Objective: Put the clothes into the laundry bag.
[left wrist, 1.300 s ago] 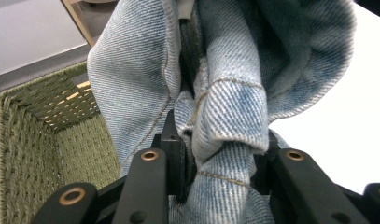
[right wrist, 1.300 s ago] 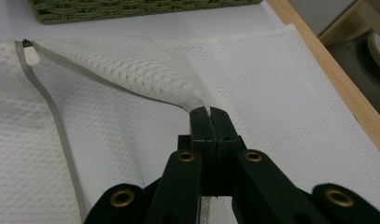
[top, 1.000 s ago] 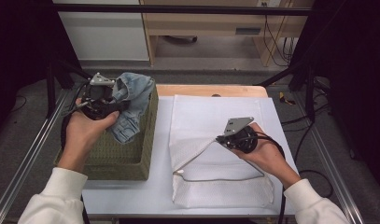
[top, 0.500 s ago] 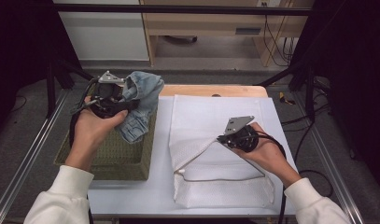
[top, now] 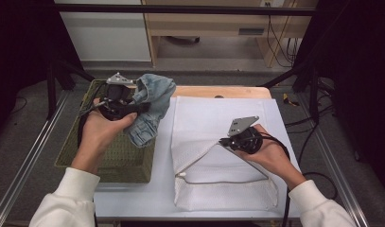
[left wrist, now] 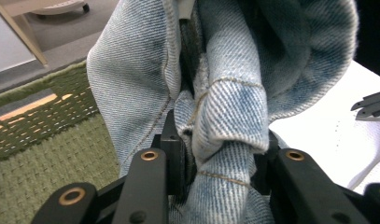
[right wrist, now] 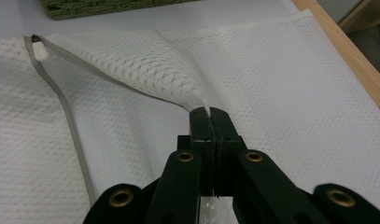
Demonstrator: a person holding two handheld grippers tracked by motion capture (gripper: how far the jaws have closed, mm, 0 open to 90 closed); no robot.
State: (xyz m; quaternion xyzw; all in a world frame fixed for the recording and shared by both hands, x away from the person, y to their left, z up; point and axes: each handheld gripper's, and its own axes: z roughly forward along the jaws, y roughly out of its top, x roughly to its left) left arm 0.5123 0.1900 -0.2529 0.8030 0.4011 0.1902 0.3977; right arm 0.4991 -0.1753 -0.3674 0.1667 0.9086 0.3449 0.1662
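White sleeves [top: 69, 196] cover both arms. Each black gripper [left wrist: 215, 158] has brass rivets [right wrist: 184, 156], a grey three-cornered plate [top: 242, 125], and a black cable [top: 287, 156].

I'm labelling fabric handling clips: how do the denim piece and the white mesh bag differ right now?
The denim piece is blue, bunched and lifted off the table over the green basket; the white mesh bag lies mostly flat, only its zipper edge raised. Denim is held by the left gripper, the bag by the right gripper. Both are pinched between shut jaws.

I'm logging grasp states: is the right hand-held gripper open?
No: in the right gripper view, the right hand-held gripper has its jaws pressed together on a lifted edge of the white mesh bag.
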